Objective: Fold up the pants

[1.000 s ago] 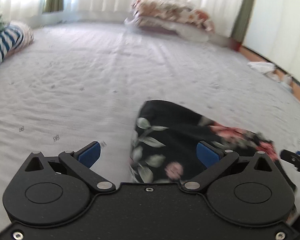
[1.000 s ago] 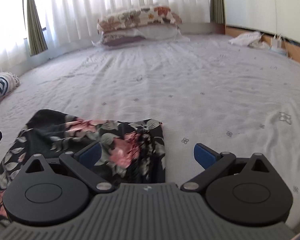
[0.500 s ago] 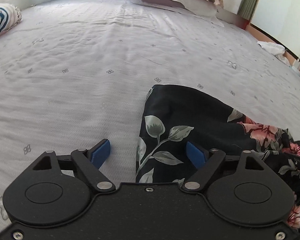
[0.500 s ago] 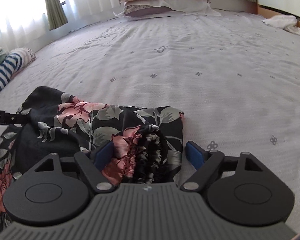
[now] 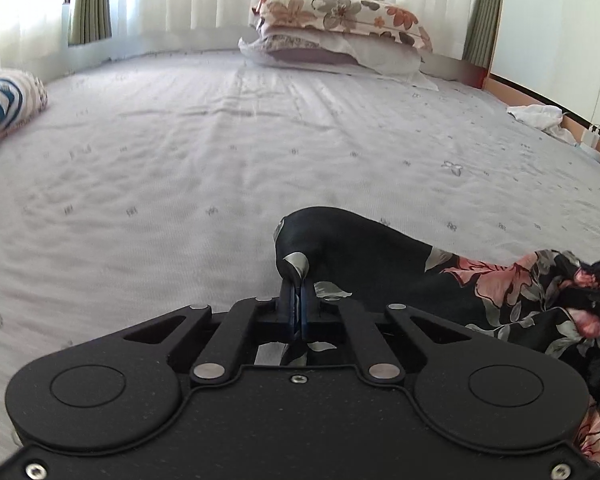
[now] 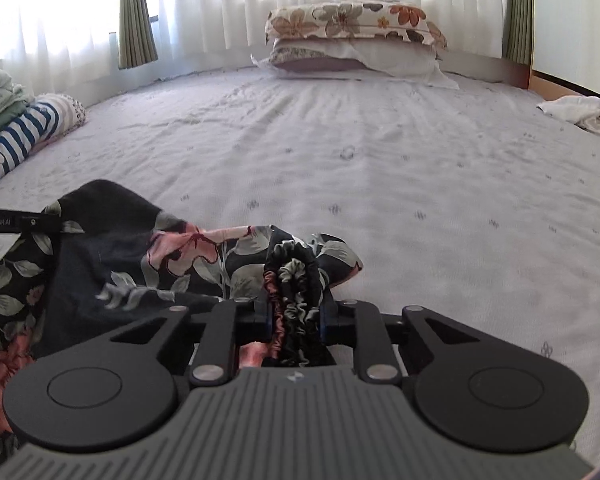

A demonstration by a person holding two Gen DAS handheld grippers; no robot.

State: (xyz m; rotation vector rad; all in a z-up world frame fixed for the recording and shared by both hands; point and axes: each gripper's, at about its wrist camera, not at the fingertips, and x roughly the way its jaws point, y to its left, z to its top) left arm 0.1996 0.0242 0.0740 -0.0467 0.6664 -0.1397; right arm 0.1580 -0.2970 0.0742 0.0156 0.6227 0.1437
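Black floral pants [image 5: 380,264] lie crumpled on the pale bed sheet [image 5: 180,152]. My left gripper [image 5: 299,300] is shut on a thin fold at the pants' left edge, with a leaf-print bit of cloth pinched between the blue pads. In the right wrist view the pants [image 6: 120,248] spread to the left. My right gripper [image 6: 294,314] is closing its jaws on the bunched elastic waistband [image 6: 292,280], and the pads press on it from both sides. A black finger of the left gripper [image 6: 20,222] shows at the left edge of that view.
Two stacked pillows [image 5: 340,36] lie at the far end of the bed below white curtains. Folded striped cloth [image 6: 16,140] sits at the left edge. A white rag [image 6: 576,112] and a charger [image 5: 592,136] lie at the right edge.
Both grippers moved forward onto the pants and went from wide open to closed. The left now pinches the fabric edge and the right clamps the waistband, which has bunched up.
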